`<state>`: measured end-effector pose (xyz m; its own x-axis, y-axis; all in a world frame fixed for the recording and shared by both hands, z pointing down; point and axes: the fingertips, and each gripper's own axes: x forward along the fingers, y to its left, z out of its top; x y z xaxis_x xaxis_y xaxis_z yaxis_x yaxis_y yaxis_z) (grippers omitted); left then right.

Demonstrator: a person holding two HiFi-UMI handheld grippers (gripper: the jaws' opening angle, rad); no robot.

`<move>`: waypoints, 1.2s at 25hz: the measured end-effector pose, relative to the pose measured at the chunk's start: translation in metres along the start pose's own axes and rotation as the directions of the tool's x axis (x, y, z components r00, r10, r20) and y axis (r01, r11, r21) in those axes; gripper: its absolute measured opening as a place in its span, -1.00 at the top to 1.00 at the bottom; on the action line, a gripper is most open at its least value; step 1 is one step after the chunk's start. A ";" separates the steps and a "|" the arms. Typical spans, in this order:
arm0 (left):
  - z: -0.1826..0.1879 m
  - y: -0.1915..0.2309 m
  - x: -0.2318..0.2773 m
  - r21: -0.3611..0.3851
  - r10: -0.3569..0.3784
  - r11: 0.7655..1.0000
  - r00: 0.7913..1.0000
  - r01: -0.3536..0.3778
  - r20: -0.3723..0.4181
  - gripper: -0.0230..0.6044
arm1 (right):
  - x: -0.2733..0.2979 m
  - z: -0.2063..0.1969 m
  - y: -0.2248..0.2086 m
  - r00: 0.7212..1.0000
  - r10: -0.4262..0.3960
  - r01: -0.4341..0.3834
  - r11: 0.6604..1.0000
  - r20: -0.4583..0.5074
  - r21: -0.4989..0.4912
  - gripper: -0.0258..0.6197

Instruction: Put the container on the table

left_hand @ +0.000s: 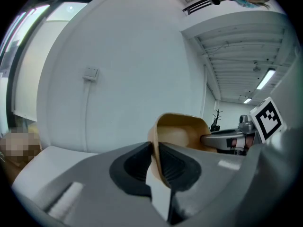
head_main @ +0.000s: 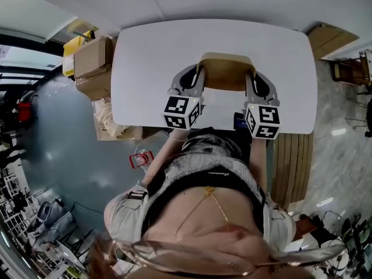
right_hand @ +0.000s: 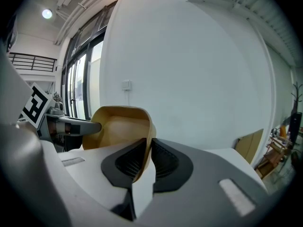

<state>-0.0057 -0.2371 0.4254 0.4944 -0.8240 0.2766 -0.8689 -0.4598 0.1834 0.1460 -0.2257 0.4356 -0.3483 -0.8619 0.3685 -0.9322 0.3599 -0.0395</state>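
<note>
Left of centre in the head view, the left gripper (head_main: 199,75) is clamped on the left wall of the tan container (head_main: 225,73). The container sits mid-frame over the white table (head_main: 145,68), long axis running left to right, its opening apparently upward. The right gripper (head_main: 250,78) pinches its right wall. This looks like the lowering step; touchdown can't be judged. Next, keep it level and release together.

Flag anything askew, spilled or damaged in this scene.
Nothing stands out. The tan container hangs level between the left gripper and the right gripper, jaws shut on opposite rims, over the white table; nothing spilled.
</note>
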 end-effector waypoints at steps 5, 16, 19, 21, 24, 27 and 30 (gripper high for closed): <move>-0.002 0.011 -0.004 -0.010 -0.020 1.000 1.000 0.020 -0.009 0.85 | 0.003 0.000 0.011 1.000 -0.021 0.021 1.000 -0.015 -0.005 0.73; -0.006 0.018 -0.002 -0.031 -0.017 0.999 1.000 0.017 -0.017 0.85 | 0.010 -0.002 0.014 0.999 -0.019 0.018 1.000 -0.040 -0.017 0.73; -0.010 0.017 -0.001 -0.037 -0.014 0.999 1.000 0.013 -0.026 0.85 | 0.011 -0.004 0.013 0.999 -0.016 0.015 1.000 -0.051 -0.019 0.73; -0.014 0.018 0.000 -0.042 -0.014 0.999 0.999 0.013 -0.033 0.85 | 0.012 -0.007 0.013 0.998 -0.015 0.014 1.000 -0.058 -0.019 0.73; -0.020 0.021 0.001 -0.046 -0.014 0.999 0.999 0.012 -0.044 0.85 | 0.015 -0.013 0.014 0.997 -0.014 0.013 1.000 -0.072 -0.017 0.73; -0.027 0.021 0.003 -0.047 -0.014 0.999 0.998 0.011 -0.058 0.85 | 0.016 -0.020 0.014 0.996 -0.014 0.013 1.000 -0.087 -0.013 0.73; -0.036 0.023 0.004 -0.054 -0.012 0.999 0.997 0.008 -0.078 0.85 | 0.018 -0.028 0.015 0.994 -0.011 0.010 1.000 -0.105 -0.008 0.73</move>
<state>-0.0229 -0.2388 0.4643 0.5054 -0.7899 0.3473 -0.8623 -0.4481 0.2359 0.1285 -0.2262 0.4680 -0.3260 -0.8235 0.4643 -0.9349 0.3539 -0.0286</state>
